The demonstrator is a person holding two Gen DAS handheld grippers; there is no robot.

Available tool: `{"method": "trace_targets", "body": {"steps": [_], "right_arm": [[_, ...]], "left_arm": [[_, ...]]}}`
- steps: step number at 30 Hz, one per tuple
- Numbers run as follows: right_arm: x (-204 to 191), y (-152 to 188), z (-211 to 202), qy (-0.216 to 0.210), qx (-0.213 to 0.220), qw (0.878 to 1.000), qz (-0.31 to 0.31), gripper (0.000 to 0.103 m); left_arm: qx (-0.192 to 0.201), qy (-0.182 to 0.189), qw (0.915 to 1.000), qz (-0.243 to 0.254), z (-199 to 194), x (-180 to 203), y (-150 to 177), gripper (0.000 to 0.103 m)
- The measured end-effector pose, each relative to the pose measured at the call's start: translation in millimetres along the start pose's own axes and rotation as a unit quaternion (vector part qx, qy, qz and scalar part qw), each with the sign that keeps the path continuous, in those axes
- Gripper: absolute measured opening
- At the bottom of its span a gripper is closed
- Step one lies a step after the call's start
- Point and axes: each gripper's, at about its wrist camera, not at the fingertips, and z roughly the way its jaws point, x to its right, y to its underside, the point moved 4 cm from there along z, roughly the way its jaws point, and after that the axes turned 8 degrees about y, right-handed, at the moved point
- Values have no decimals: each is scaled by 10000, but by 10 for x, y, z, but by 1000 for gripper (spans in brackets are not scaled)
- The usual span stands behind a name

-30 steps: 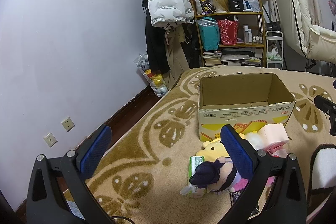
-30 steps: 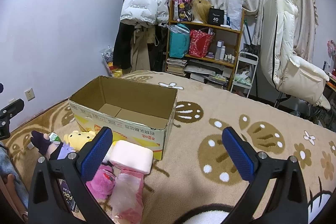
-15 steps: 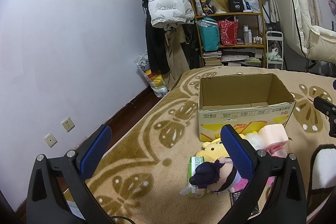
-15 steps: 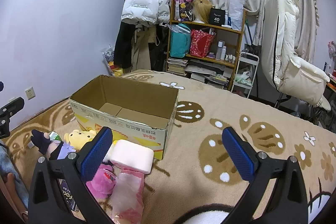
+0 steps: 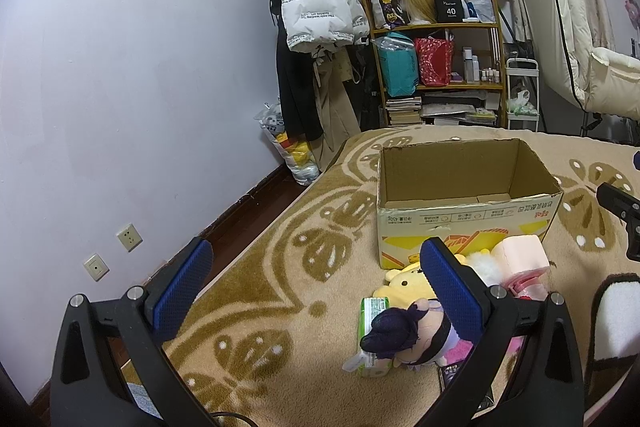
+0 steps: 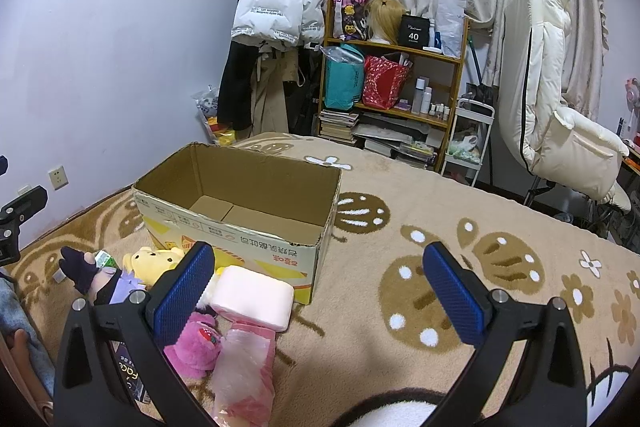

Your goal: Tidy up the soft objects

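Where we stand: both grippers hover above the patterned carpet [image 6: 400, 227], short of the toy pile.
Left gripper [image 5: 316, 281]: we find its blue pads spread wide, holding nothing; its right finger overlaps the pile in view.
Right gripper [image 6: 318, 287]: likewise wide apart and empty; bare carpet lies between its pads.
Cardboard box [image 6: 240, 203]: open-topped, upright on the carpet, nothing in it that we can see; its printed front wall faces the pile.
Soft objects: we note a yellow plush [image 6: 154, 261], a dark-haired doll [image 5: 404, 333], a pink plush [image 6: 196, 343], a pale pink block [image 6: 254, 297] and a pink bagged item [image 6: 244, 375], all crowded against the box's front wall.
Green packet [image 5: 370, 311]: lies flat, touching the doll.
Left edge: the carpet ends at a strip of dark floor [image 5: 248, 207] below the wall [image 5: 120, 87].
Far edge: a shelf [image 6: 396, 83] and hung coats [image 6: 276, 7] stand well behind the box.
Open room: we record broad bare carpet right of the box, up to the white chair [image 6: 556, 131].
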Motion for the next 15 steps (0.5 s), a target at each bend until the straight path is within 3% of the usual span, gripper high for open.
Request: {"method": "trace_targets", "body": {"steps": [15], "right_arm": [[8, -3, -6, 0, -5, 10000, 2, 103]], "left_arm": [[-8, 7, 10000, 17, -1, -5, 10, 103]]}}
